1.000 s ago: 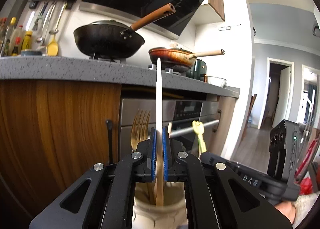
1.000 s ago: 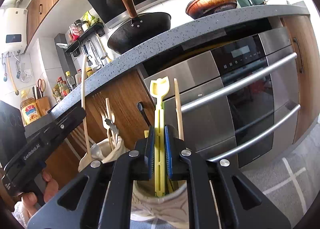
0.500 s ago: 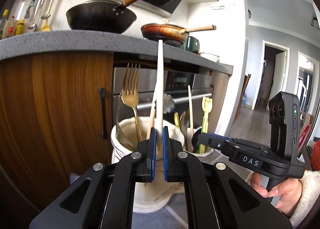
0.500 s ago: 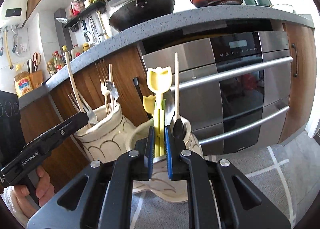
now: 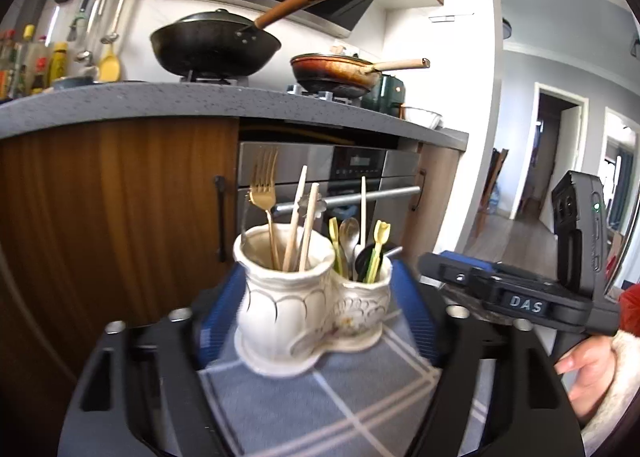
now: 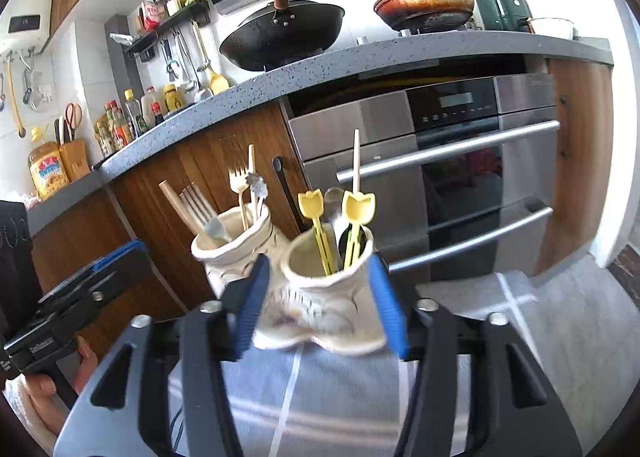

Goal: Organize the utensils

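Both claws — left claw (image 5: 316, 309), right claw (image 6: 318, 299) — just opened, empty, before the utensil-filled twin holder (image 5: 288, 309).

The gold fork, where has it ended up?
The gold fork stands tines up in the taller left cup of the cream double holder, beside two wooden chopsticks, seen from the left wrist, with the oven behind.
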The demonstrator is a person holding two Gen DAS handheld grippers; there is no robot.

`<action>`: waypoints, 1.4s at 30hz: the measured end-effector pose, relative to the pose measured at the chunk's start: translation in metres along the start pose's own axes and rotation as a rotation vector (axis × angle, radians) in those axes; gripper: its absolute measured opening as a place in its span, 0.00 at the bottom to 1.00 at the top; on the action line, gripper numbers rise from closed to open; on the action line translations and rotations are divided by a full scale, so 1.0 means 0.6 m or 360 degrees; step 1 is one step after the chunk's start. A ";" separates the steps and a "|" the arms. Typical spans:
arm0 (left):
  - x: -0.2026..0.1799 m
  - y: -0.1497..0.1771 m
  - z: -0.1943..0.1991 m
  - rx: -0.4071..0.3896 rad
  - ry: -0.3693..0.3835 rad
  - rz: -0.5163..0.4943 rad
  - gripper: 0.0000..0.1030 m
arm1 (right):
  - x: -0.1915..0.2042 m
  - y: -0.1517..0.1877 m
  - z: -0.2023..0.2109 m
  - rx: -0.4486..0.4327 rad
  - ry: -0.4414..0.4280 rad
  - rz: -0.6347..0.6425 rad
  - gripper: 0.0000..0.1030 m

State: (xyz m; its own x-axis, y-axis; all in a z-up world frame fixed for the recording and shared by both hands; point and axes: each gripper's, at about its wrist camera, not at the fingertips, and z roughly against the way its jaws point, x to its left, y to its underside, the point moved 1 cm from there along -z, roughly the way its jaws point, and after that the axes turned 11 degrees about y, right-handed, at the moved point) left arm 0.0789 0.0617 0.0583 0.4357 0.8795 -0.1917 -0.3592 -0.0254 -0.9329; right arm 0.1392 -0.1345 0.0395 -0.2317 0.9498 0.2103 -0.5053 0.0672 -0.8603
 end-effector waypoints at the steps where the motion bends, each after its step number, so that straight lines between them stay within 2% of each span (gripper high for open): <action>1: -0.006 -0.001 0.007 0.0007 -0.0012 0.0003 0.79 | 0.002 0.001 0.013 0.0012 0.0017 0.0005 0.57; 3: -0.024 0.003 0.027 0.0024 -0.0053 0.0009 0.87 | 0.002 0.006 0.040 0.0035 0.0040 -0.0003 0.68; 4: -0.034 0.007 0.038 0.0025 -0.0089 0.0013 0.90 | 0.002 0.008 0.051 0.0040 0.0044 -0.0010 0.71; 9: -0.063 0.041 0.065 0.0058 -0.0214 0.0060 0.93 | -0.002 0.037 0.104 0.0016 0.0104 -0.0015 0.89; 12: -0.073 0.065 0.072 0.0070 -0.0255 0.0057 0.94 | -0.007 0.061 0.123 -0.0005 0.0131 -0.0003 0.95; 17: -0.076 0.093 0.069 0.0087 -0.0355 -0.0013 0.95 | -0.011 0.094 0.129 -0.0058 0.0139 0.0060 0.95; 22: -0.055 0.117 0.053 0.0181 -0.0448 0.0010 0.95 | 0.010 0.114 0.131 -0.0146 0.0199 0.0275 0.95; 25: -0.045 0.129 0.045 0.0231 -0.0502 -0.0017 0.95 | 0.021 0.122 0.127 -0.0152 0.0212 0.0360 0.95; 30: -0.051 0.132 0.048 0.0200 -0.0561 -0.0103 0.95 | 0.030 0.128 0.124 -0.0144 0.0189 0.0379 0.95; 42: -0.053 0.129 0.056 0.0190 -0.0505 -0.0080 0.95 | 0.020 0.125 0.130 -0.0150 0.0184 0.0313 0.95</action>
State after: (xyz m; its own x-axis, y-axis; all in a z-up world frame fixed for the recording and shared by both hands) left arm 0.0095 0.0480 0.0023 0.1833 0.9828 -0.0244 -0.4463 0.0610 -0.8928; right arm 0.0334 -0.1418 0.0139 -0.2186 0.9757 -0.0153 -0.3791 -0.0993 -0.9200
